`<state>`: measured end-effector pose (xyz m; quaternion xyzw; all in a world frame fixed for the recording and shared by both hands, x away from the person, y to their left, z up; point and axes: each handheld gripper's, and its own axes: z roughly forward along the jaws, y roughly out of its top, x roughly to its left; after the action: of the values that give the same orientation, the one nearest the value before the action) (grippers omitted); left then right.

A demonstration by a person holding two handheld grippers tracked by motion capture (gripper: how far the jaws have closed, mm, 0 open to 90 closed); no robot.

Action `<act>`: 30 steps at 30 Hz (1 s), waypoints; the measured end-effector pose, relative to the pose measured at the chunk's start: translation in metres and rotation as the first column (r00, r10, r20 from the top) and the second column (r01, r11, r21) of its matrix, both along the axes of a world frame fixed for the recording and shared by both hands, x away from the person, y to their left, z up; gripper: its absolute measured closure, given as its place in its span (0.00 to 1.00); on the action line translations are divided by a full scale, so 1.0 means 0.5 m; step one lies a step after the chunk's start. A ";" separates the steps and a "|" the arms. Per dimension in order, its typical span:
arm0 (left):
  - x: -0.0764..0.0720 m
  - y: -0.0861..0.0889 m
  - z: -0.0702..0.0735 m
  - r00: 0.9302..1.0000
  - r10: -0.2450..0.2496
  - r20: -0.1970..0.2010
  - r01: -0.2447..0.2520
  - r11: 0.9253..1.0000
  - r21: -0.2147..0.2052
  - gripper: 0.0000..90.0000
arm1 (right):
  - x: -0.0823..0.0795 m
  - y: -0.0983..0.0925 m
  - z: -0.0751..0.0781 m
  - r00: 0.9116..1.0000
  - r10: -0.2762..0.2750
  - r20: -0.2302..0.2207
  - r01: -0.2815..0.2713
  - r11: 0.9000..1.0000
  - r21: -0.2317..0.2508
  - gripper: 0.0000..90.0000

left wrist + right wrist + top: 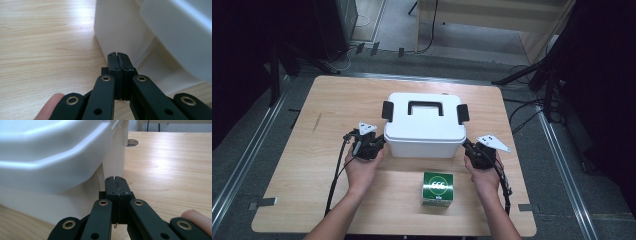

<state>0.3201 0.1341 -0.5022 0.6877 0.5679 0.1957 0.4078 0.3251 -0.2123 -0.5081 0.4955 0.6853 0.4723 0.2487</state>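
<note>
A white box (pixel 424 125) with a lid, a black handle on top and a black clip on each short side stands in the middle of the wooden table (pixel 312 165), a little toward the far edge. The person's two forearms come in from the near edge, one at each side of the box, and they are almost mirror images of each other.

The left hand (pixel 361 169) grips the left gripper (pixel 379 145) from below and behind, and the gripper points to the right and slightly far, at the near left corner of the box. In the left gripper view its two black jaws are pressed fully together with nothing between them, and their tips are just beside the white wall (pixel 117 27), below the rim of the lid. I cannot tell if they touch it.

The right hand (pixel 484 172) holds the right gripper (pixel 468 147) in the same way, pointing to the left at the near right corner. Its jaws are also closed completely and empty, and they stand just beside the box wall (pixel 113 157) under the lid.

A small green and white carton (pixel 438 189) stands on the table near the person, between the two hands, apart from the box.
</note>
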 end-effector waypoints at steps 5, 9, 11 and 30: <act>0.001 0.003 -0.004 1.000 -0.014 0.015 0.014 1.000 -0.008 1.00 | 0.001 0.001 -0.002 1.000 -0.013 -0.008 0.013 1.000 0.028 1.00; -0.002 0.011 -0.003 1.000 -0.007 0.014 0.007 1.000 0.000 1.00 | 0.000 0.007 -0.001 1.000 0.005 -0.007 -0.005 1.000 0.020 1.00; -0.004 0.018 -0.004 1.000 -0.001 0.016 0.001 1.000 -0.006 1.00 | -0.001 0.012 -0.001 1.000 0.014 -0.005 -0.014 1.000 0.016 1.00; -0.071 0.120 -0.011 0.995 0.097 0.019 -0.096 0.994 -0.041 1.00 | -0.015 0.110 -0.002 0.988 0.157 0.008 -0.156 0.987 -0.030 1.00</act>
<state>0.2846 0.1942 -0.5076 0.6490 0.6001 0.2107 0.4176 0.3176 -0.1575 -0.5093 0.4340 0.7276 0.4827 0.2216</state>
